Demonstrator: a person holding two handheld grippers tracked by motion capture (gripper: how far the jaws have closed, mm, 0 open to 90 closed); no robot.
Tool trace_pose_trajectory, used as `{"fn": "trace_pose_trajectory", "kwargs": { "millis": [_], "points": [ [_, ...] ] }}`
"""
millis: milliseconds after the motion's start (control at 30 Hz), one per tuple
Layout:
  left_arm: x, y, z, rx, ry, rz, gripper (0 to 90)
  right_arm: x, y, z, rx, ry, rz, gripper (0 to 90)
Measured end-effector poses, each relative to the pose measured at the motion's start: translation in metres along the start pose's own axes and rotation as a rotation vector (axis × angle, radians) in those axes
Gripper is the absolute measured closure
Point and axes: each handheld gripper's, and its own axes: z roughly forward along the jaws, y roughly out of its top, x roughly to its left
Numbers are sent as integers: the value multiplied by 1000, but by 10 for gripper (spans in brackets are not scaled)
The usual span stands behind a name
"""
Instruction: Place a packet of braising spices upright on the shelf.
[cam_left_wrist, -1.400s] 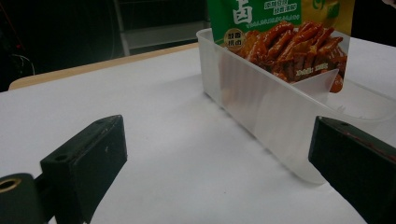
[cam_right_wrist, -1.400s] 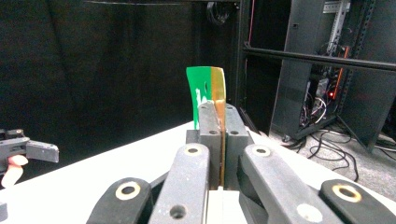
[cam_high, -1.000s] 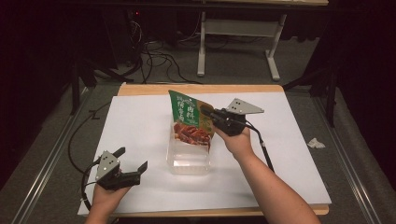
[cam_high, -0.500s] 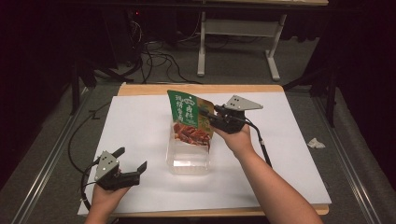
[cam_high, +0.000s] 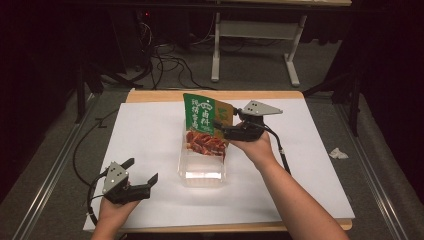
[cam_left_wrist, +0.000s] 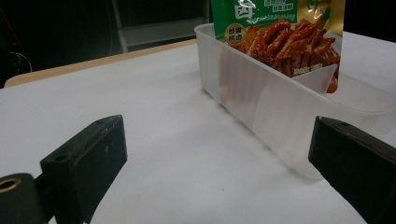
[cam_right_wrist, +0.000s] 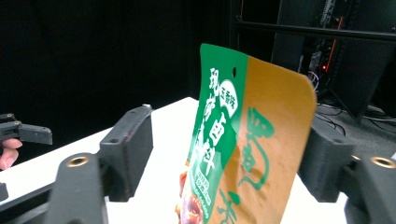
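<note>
Standing upright in the clear plastic container (cam_high: 202, 167): green snack pouch (cam_high: 204, 125), mid-table on the white sheet (cam_high: 145, 130). Right gripper (cam_high: 220, 127) just opened, jaws apart around the pouch's top edge, not pressing. Left gripper (cam_high: 142, 172) wide open near the table's front edge, holding nothing.

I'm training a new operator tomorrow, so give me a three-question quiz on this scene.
1. True or false: the snack pouch stands in the clear plastic tub.
2. The right gripper is: A) clamped on the pouch, B) open with the pouch between its jaws, C) far from the pouch.
3. What does the left gripper hold?

Key: 1 true. 2 B; its jaws have just been opening. 3 Nothing; it is open, above the white sheet.
</note>
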Motion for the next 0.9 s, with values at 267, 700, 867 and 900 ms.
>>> {"fn": "trace_pose_trajectory", "kwargs": {
  "millis": [267, 700, 867, 900],
  "points": [
    [0, 0, 0, 0, -3, 4, 47, -4, 2, -6, 25, -24, 23, 167],
    [-2, 0, 2, 13, -4, 12, 47, -12, -3, -45, 35, -67, 13, 152],
    [-3, -1, 4, 23, -10, 17, 47, -15, -12, -66, 51, -104, -4, 142],
    [-3, -1, 4, 25, -11, 19, 47, -17, -16, -73, 51, -116, -6, 139]
  ]
}}
